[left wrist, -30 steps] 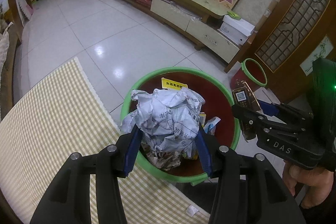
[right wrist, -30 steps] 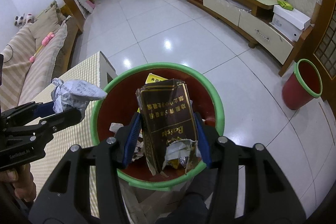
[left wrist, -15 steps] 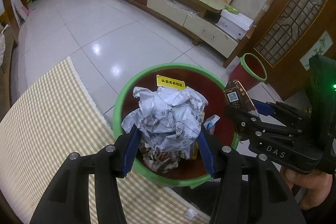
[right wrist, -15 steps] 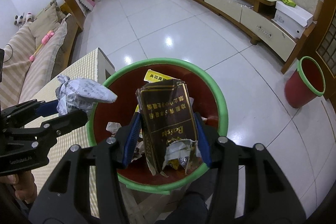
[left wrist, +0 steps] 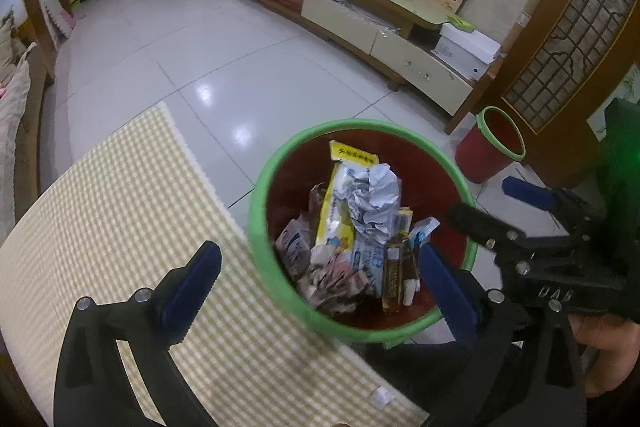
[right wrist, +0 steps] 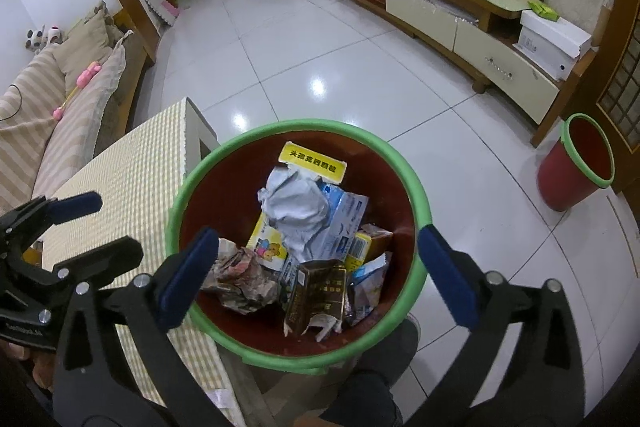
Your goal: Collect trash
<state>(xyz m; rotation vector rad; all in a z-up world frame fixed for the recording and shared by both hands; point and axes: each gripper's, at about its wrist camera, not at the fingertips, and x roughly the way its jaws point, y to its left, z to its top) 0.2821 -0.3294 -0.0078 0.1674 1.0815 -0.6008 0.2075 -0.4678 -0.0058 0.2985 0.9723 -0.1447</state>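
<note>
Opening both jaws wide, nothing between them; I see paper ball (right wrist: pixel 294 205) and brown box (right wrist: pixel 318 293) inside bin (right wrist: pixel 416 195), directly below right gripper (right wrist: pixel 318 273) and left gripper (left wrist: pixel 316 281).

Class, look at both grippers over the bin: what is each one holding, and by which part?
Nothing. The left gripper and right gripper have empty, opening jaws; the crumpled paper and brown carton lie in the bin.

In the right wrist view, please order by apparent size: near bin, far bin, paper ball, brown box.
1. Near bin
2. Far bin, though it stands farther away
3. Paper ball and brown box look alike; no ranking.
</note>
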